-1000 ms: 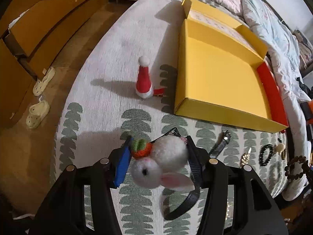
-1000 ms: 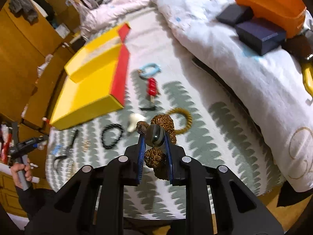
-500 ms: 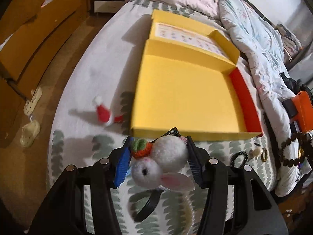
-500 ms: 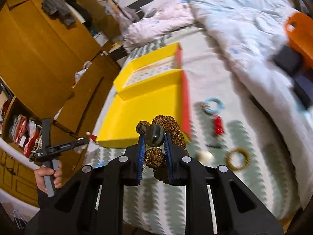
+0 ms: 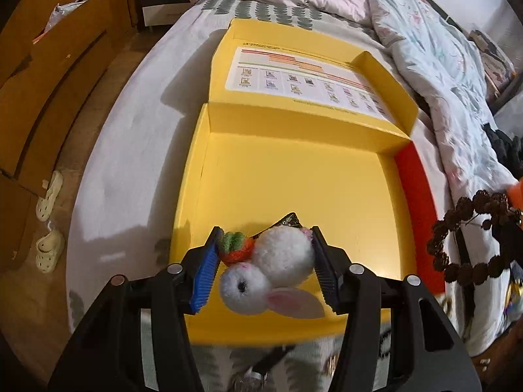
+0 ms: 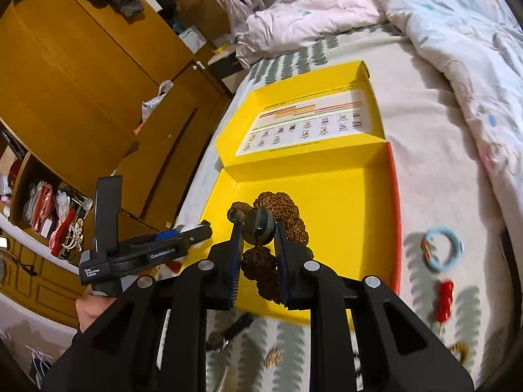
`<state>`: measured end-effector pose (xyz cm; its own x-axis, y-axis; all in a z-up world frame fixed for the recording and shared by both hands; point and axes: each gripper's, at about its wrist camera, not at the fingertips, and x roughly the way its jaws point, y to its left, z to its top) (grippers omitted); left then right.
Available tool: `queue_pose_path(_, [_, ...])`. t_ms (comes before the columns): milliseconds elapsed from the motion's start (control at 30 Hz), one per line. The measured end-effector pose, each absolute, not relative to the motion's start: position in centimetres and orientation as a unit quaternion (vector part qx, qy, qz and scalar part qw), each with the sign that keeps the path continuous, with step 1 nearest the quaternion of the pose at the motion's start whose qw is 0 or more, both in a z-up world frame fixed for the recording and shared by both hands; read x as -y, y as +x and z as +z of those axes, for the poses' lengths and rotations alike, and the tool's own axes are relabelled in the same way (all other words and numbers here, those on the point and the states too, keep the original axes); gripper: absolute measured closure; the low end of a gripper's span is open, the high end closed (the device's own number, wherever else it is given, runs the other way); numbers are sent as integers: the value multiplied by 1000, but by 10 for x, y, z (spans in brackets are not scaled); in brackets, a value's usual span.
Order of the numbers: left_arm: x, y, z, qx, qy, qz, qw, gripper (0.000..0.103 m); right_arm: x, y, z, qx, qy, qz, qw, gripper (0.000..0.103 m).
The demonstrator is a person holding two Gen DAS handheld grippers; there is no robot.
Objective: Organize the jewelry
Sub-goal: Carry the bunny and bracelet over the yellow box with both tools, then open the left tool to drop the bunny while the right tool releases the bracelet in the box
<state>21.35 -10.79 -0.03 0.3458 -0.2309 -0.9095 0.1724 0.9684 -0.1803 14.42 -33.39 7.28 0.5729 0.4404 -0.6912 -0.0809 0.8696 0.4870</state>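
On the bed (image 5: 130,137) lies an open yellow box (image 5: 294,176), its long axis running near to far, its printed lid (image 5: 304,78) folded back at the far end and a red flap (image 5: 415,189) along its right side. The left gripper (image 5: 264,261) is clenched on a white bunny clip (image 5: 271,268) over the box's near edge, head and pink ear pointing near, carrot at left. The right gripper (image 6: 258,248) grasps a brown bead bracelet (image 6: 278,228) by its large striped bead, the loop hanging over the box's near half; right of the box lie a blue ring (image 6: 441,251) and a red clip (image 6: 444,300).
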Motion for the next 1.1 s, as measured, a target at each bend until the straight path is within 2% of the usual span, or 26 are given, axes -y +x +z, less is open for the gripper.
queue_pose_path(533, [148,295,-56,-588,-12,-100,802,49,352,241,8,-481,167,85,856,83])
queue_pose_path(867, [153,309,-86,-602,-9,-90,793,49,311,284,-42,-517,125,84,843,83])
queue_pose_path(1100, [156,309,-85,-594,5,-85,800,48,293,301,-56,-537,103,68,835,83])
